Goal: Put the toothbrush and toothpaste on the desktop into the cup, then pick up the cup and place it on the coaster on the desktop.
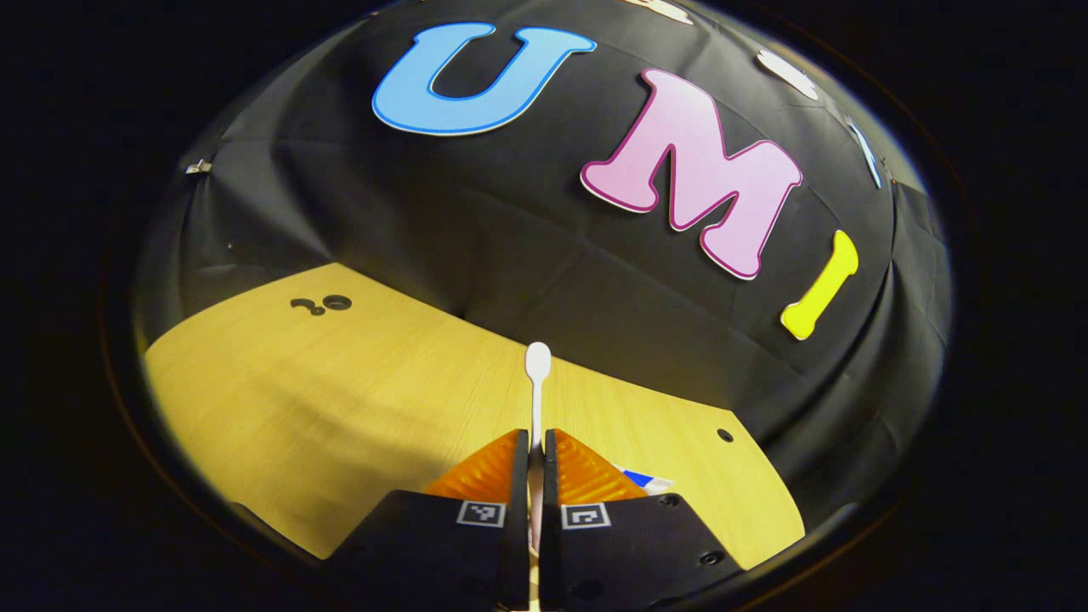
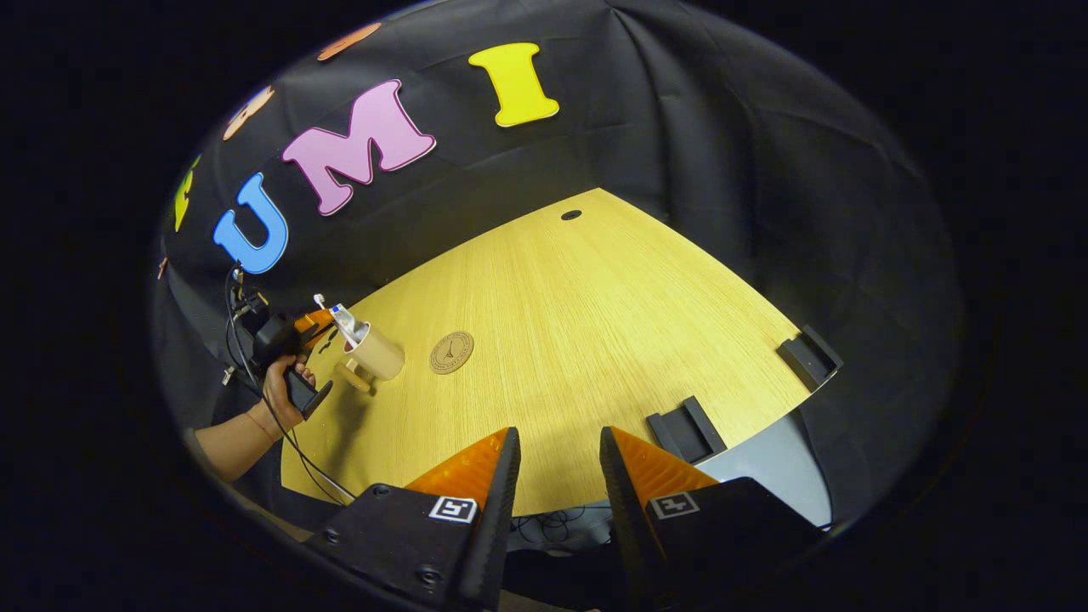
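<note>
- Between my left gripper point(image 1: 535, 450) fingers sits the toothbrush point(image 1: 537, 374) — they are shut tight on its thin handle, and its head pokes out in front, over the surface point(image 1: 340, 382).
- From the right gripper view, I see the left gripper point(image 2: 293, 336), held in a hand point(image 2: 280, 387), right by the cup point(image 2: 374, 353) near the left edge of the surface.
- My right gripper point(image 2: 557, 476) has its fingers apart, holding nothing, and hangs over the near edge.
- The cup has the toothpaste point(image 2: 344, 321) standing in it, leaning on the rim. A white bit next to the tube may be the toothbrush head; it is too small to be sure it is inside.
- I think the step now is getting the toothbrush into the cup. To do it well, I would point the brush down into the mouth, beside the tube, and only let go once it is well inside — so the cup does not tip.
- The coaster point(image 2: 451, 352) lies flat near the cup, on its right, with nothing on it. The cup is not on it yet.
</note>
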Demonstrator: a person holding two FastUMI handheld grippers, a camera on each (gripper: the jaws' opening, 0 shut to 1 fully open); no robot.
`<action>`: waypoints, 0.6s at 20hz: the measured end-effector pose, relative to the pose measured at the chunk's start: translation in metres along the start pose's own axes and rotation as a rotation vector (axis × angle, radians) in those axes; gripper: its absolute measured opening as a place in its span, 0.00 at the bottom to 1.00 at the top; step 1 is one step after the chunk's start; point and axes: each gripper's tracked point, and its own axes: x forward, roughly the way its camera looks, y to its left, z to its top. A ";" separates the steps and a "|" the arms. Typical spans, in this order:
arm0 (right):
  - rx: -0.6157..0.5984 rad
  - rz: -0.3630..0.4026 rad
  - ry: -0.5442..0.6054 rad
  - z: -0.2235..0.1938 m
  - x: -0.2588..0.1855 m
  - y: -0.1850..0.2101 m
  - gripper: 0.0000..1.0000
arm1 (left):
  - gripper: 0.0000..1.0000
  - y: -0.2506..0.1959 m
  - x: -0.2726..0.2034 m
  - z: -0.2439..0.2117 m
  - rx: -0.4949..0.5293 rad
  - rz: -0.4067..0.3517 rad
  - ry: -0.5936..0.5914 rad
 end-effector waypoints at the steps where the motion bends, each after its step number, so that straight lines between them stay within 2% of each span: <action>1: 0.000 -0.002 0.002 -0.001 0.000 0.001 0.58 | 0.11 -0.001 -0.001 -0.003 -0.006 -0.004 0.001; 5: 0.001 0.003 0.013 -0.003 0.004 0.001 0.58 | 0.24 -0.007 -0.017 -0.013 0.002 -0.037 0.035; 6: 0.003 0.005 0.014 -0.003 0.005 0.001 0.58 | 0.20 -0.009 -0.023 -0.015 0.010 -0.052 0.049; 7: 0.007 0.009 0.015 -0.004 0.006 0.002 0.58 | 0.24 -0.012 -0.031 -0.019 0.020 -0.067 0.062; 8: 0.010 0.013 0.016 -0.004 0.009 0.002 0.58 | 0.42 -0.016 -0.039 -0.020 0.037 -0.085 0.074; 11: 0.014 0.021 0.019 -0.003 0.018 0.004 0.58 | 0.53 -0.023 -0.064 -0.030 0.120 -0.136 0.117; 12: 0.013 0.022 0.016 -0.002 0.020 0.005 0.58 | 0.67 -0.026 -0.073 -0.033 0.151 -0.155 0.138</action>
